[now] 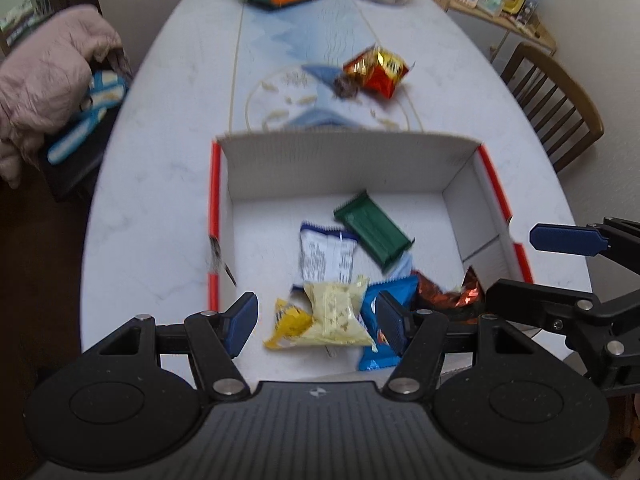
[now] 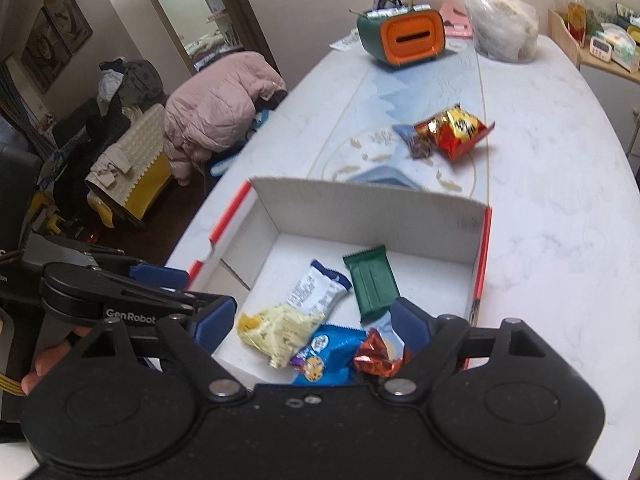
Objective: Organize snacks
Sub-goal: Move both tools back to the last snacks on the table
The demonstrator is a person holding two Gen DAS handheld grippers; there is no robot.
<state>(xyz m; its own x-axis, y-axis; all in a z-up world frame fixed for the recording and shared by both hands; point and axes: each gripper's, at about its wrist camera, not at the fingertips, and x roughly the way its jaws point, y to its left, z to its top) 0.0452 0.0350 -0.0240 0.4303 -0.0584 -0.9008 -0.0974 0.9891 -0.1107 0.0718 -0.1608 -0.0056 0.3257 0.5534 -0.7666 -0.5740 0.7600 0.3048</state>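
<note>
From your left wrist camera, your left claw point(image 1: 316, 324) fills the bottom of the frame with its blue pads spread apart and nothing clamped between them. It hangs over the near end of an open white cardboard box point(image 1: 344, 164) with orange-red edges, which sits on the white bench point(image 1: 160, 160). Inside the box, at centre frame, lie a dark green bar point(image 1: 372, 232), a white and blue wrapper point(image 1: 328, 256), a pale yellow packet point(image 1: 336, 312), a blue cookie packet point(image 1: 374, 332) and a shiny copper-red wrapper point(image 1: 448, 296), the last three bunched together at the lower edge. Above the box, upper centre right, a red and gold snack bag point(image 1: 376, 70) lies on the bench, touching a small dark wrapper point(image 1: 346, 86). Your right claw point(image 1: 560, 268) comes in from the right edge, one blue pad over the box's right wall.

From your right wrist camera, your right claw point(image 2: 312, 328) also stands apart and empty, low in the frame over the box point(image 2: 360, 204). The same snacks show between its pads: green bar point(image 2: 372, 284), white and blue wrapper point(image 2: 316, 292), yellow packet point(image 2: 280, 332), blue cookie packet point(image 2: 324, 356) and copper-red wrapper point(image 2: 378, 354). The red and gold bag point(image 2: 456, 130) lies on the bench point(image 2: 560, 220), upper right of centre. Your left claw point(image 2: 188, 296) enters at the left, pads apart. A green and orange organizer point(image 2: 404, 40) stands at the top.
</note>
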